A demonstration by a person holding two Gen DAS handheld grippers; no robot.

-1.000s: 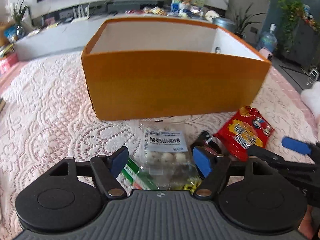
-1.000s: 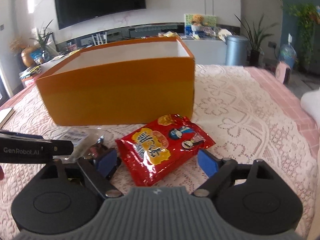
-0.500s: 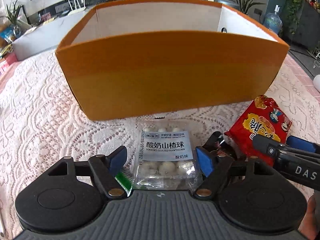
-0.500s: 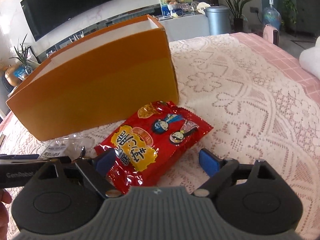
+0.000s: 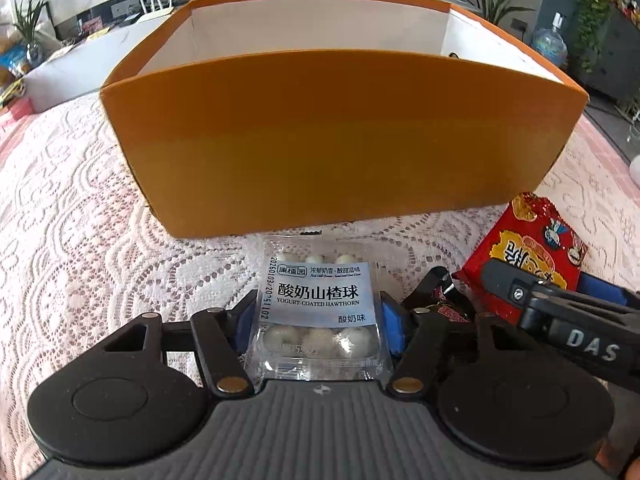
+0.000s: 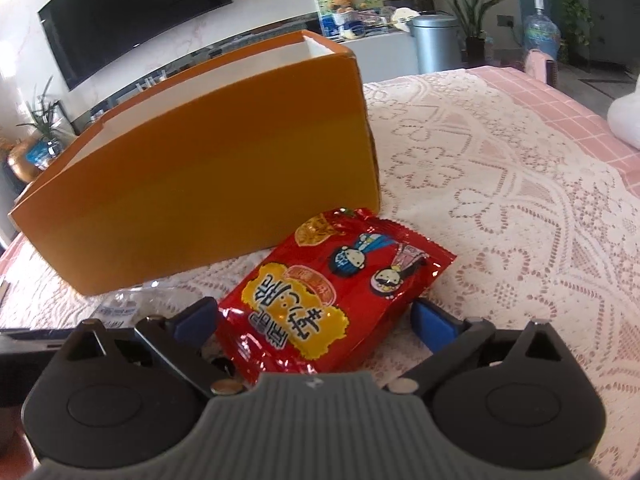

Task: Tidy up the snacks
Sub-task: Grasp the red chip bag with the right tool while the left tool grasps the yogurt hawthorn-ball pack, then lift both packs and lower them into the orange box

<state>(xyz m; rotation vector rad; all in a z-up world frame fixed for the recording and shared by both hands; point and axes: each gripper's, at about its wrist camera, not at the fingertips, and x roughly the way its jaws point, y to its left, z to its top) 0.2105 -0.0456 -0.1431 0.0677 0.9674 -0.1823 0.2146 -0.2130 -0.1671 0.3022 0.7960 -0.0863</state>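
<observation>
A clear packet of yogurt-coated hawthorn balls (image 5: 320, 300) lies on the lace cloth just in front of the open orange box (image 5: 340, 140). My left gripper (image 5: 319, 320) straddles it, its jaws closing, and both blue pads touch the packet's sides. A red snack bag (image 6: 340, 280) lies by the box's (image 6: 200, 184) right corner. My right gripper (image 6: 316, 320) is around the bag with its jaws opening, and the pads stand clear of the foil. The red bag (image 5: 532, 256) also shows in the left wrist view. A small dark wrapper (image 5: 444, 292) lies between the two packets.
A white lace cloth (image 6: 520, 200) over pink fabric covers the table. Behind the box are a white cabinet (image 5: 80, 60), a wall television (image 6: 132, 20), a grey bin (image 6: 436, 44), plants and a water bottle (image 6: 542, 32). A white object (image 6: 626, 116) sits at the far right edge.
Both grippers moved forward and down over their packets. The left jaws narrowed onto the hawthorn packet's sides. The right jaws widened around the red bag, and that view tilted.
</observation>
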